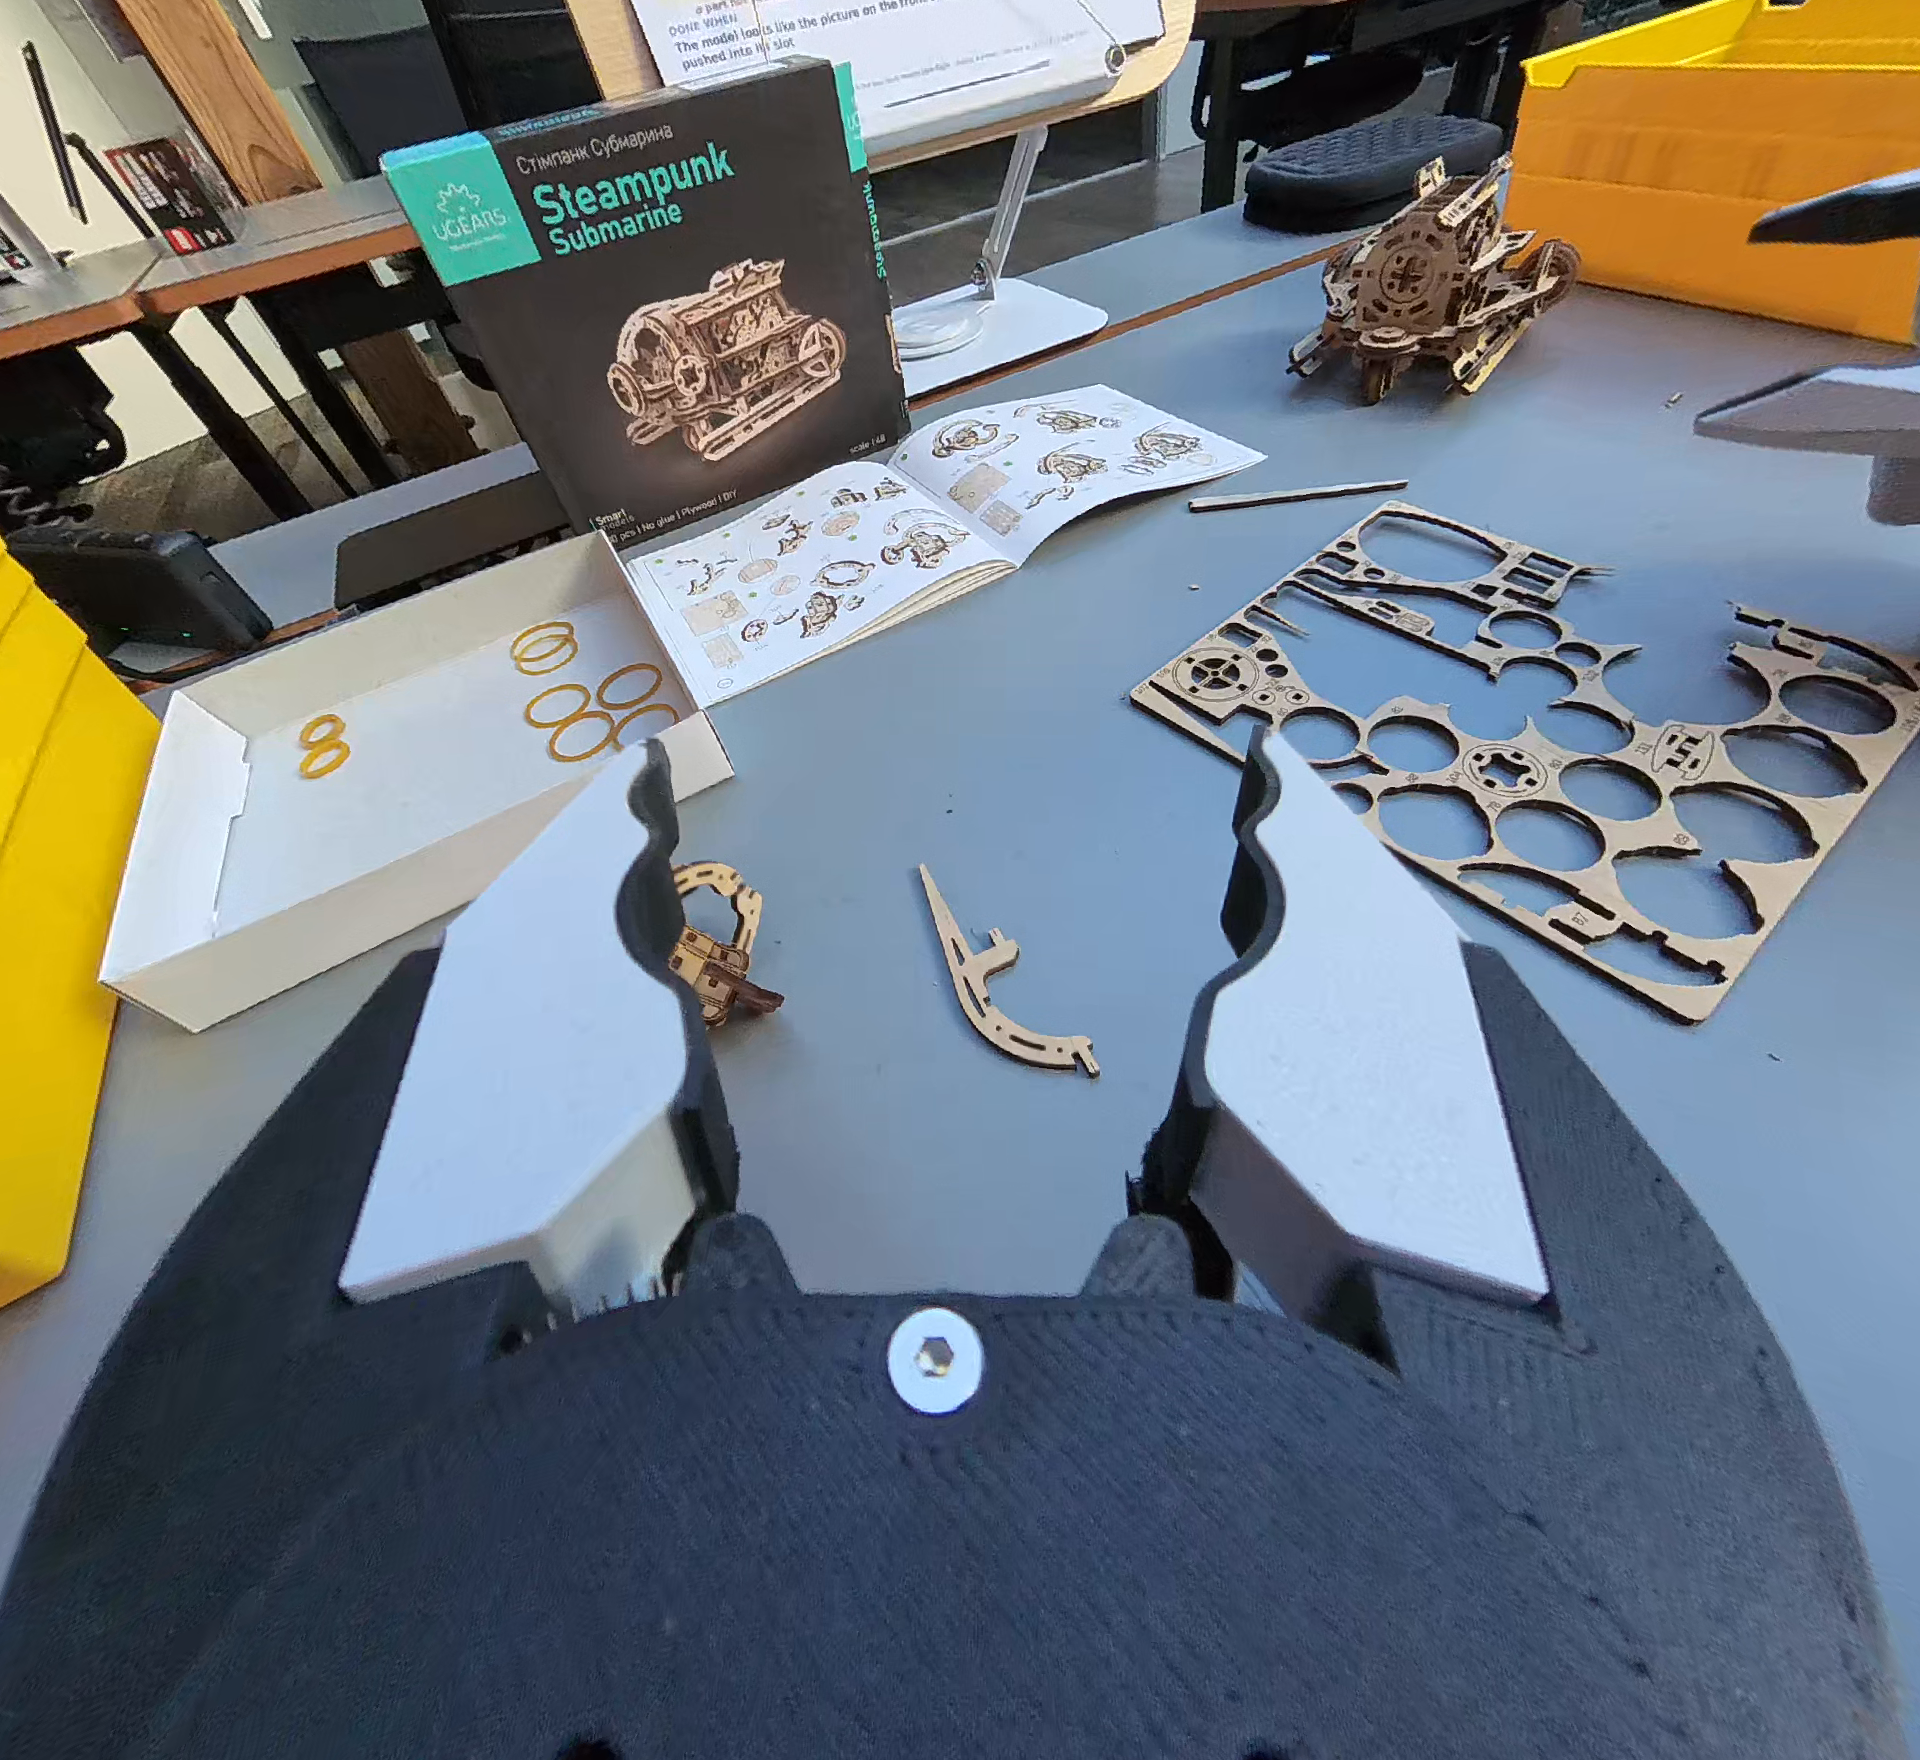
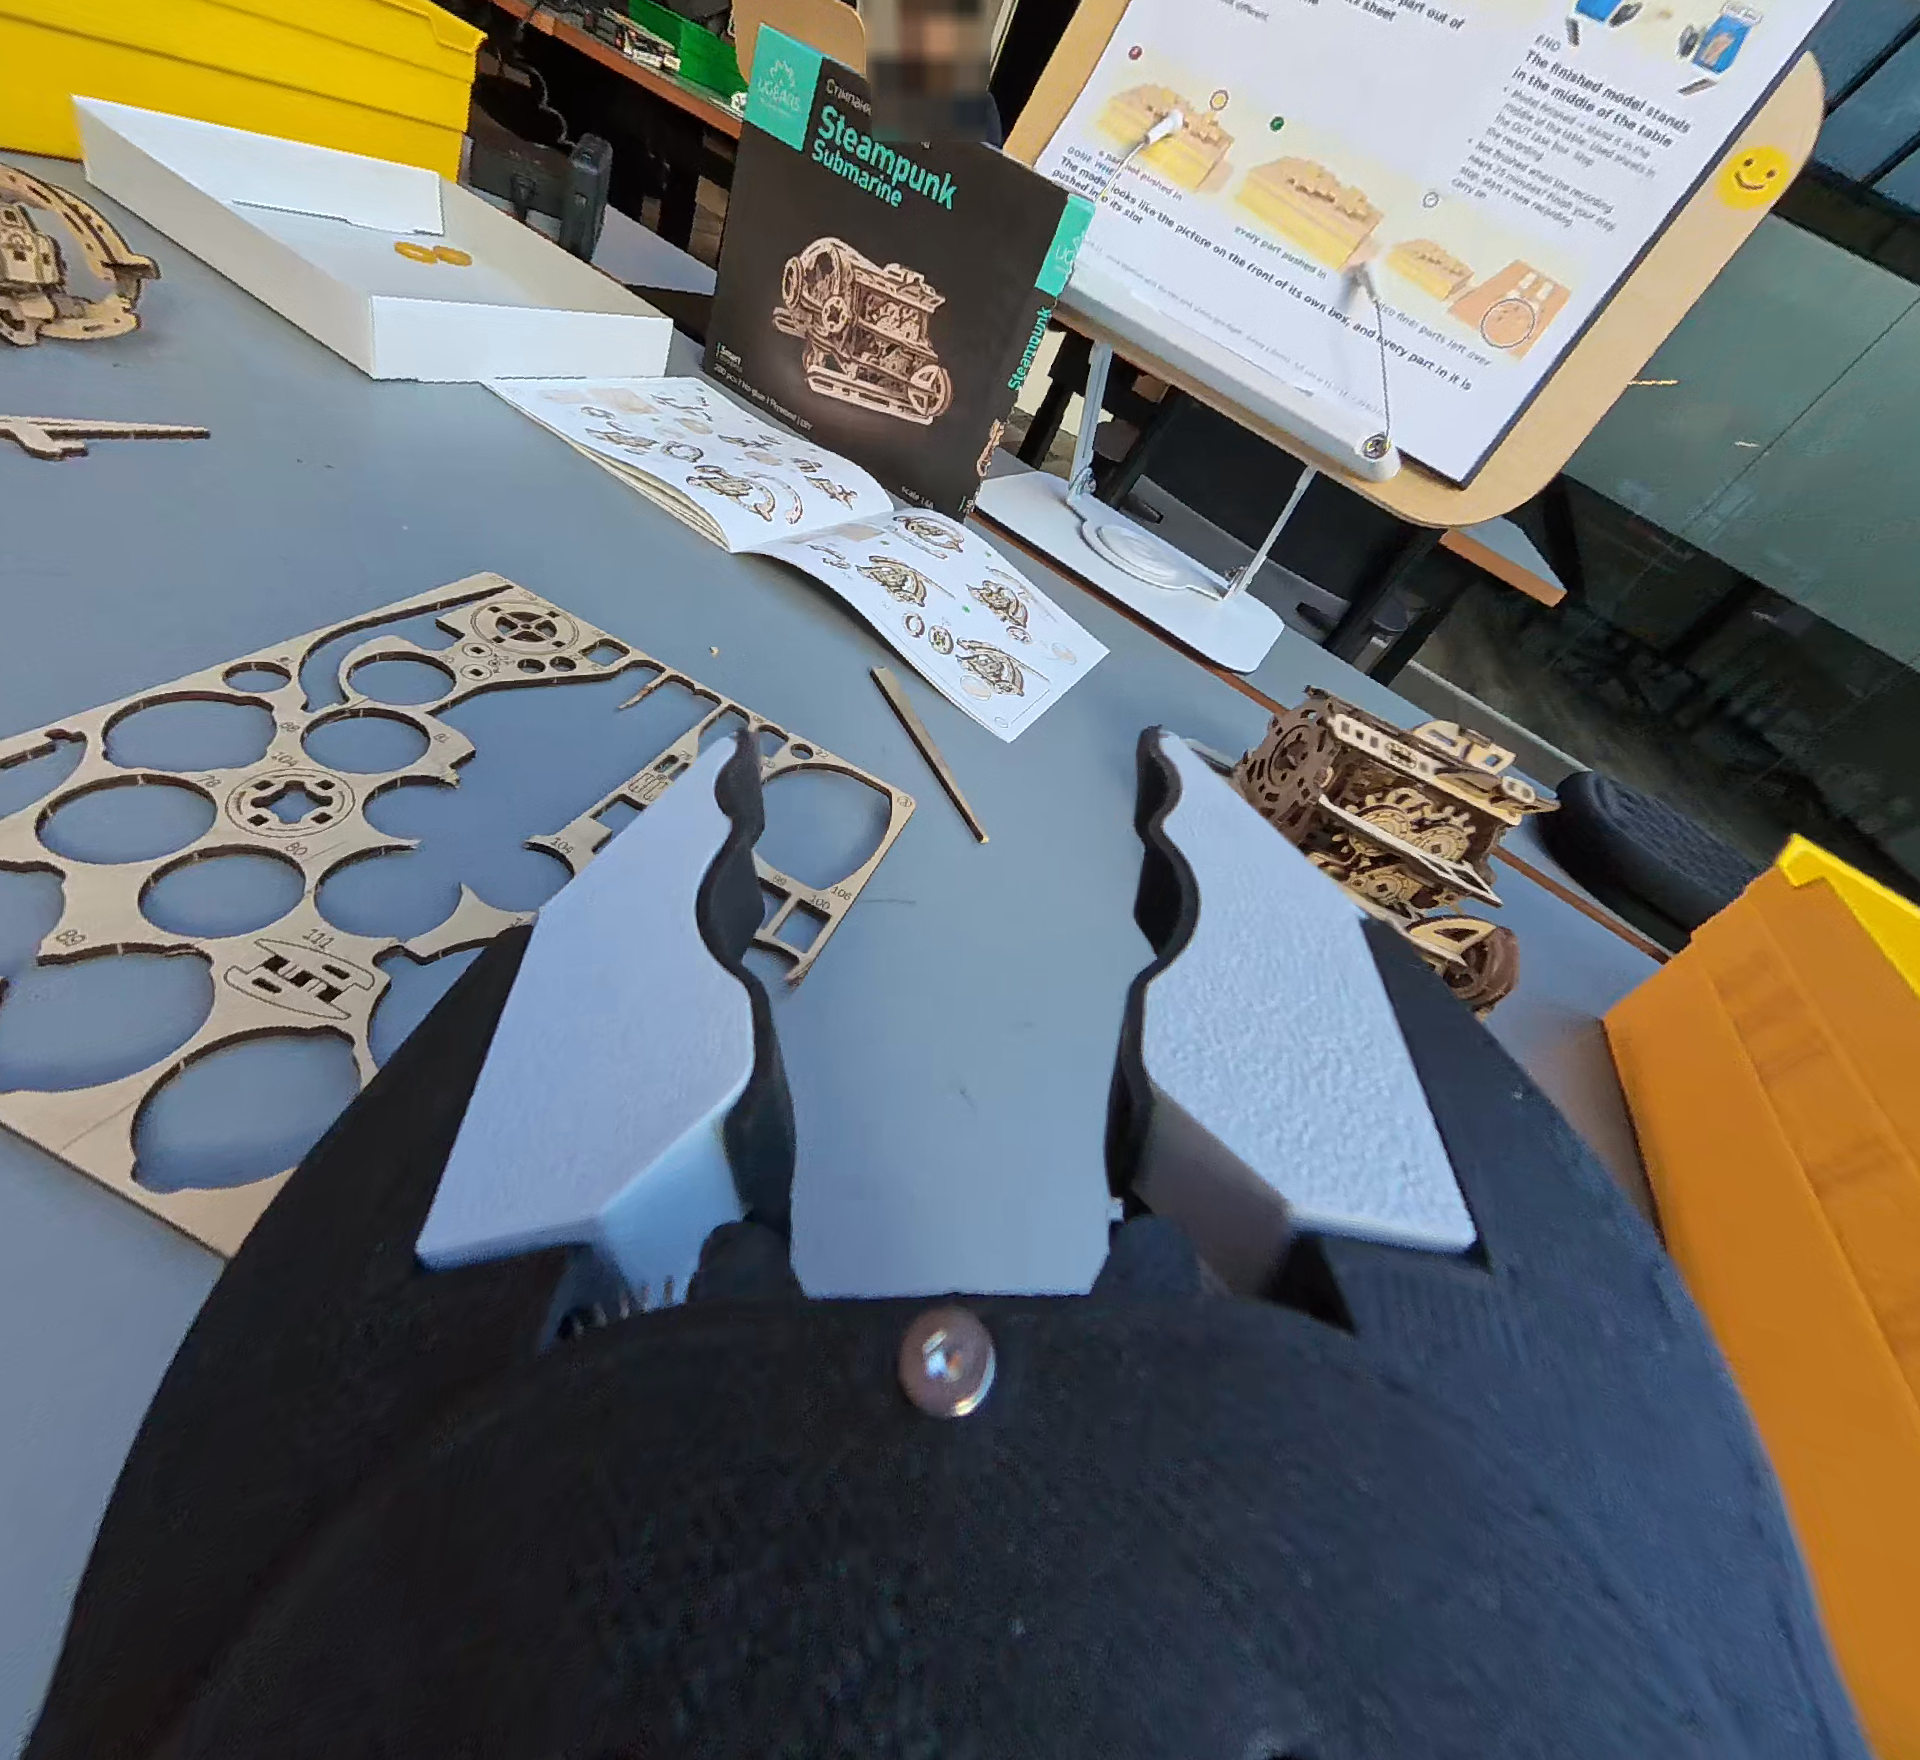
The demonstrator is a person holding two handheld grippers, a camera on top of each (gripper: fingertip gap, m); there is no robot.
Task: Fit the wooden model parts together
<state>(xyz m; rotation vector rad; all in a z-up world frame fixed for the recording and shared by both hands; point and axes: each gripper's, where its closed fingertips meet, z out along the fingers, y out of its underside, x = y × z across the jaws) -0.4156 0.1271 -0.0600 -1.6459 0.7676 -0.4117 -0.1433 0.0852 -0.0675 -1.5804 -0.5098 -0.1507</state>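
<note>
Curved flat part [image 1: 1003, 978]: lies flat on the grey table [image 1: 1039, 744], between the left gripper's fingers in the left wrist view, touching neither.
Small sub-assembly [image 1: 720, 936]: at 9 o'clock of the curved part, partly hidden behind the left finger; a ring-shaped piece on a blocky base.
Left gripper [image 1: 951, 775]: spread wide, nothing between the fingers, above the table.
Right gripper [image 2: 945, 754]: also wide apart and empty, over bare table.
Punched sheet [image 1: 1538, 754]: flat at 2 o'clock of the curved part, most round cut-outs empty; in the right wrist view it sits at 9 o'clock of the right gripper, its corner under the left finger.
Thin wooden strip [image 1: 1297, 497]: loose on the table at 12 o'clock of the sheet.
Partly built model [image 1: 1429, 282]: at 1 o'clock, beside a yellow bin [image 1: 1714, 152].
Open booklet [image 1: 935, 536]: at 12 o'clock of the curved part.
Kit box [image 1: 665, 287]: upright behind the booklet.
White tray [image 1: 187, 879]: at 10 o'clock, holding rubber bands [image 1: 592, 702].
Instruction board [image 2: 1455, 152]: on a stand behind the kit box.
</note>
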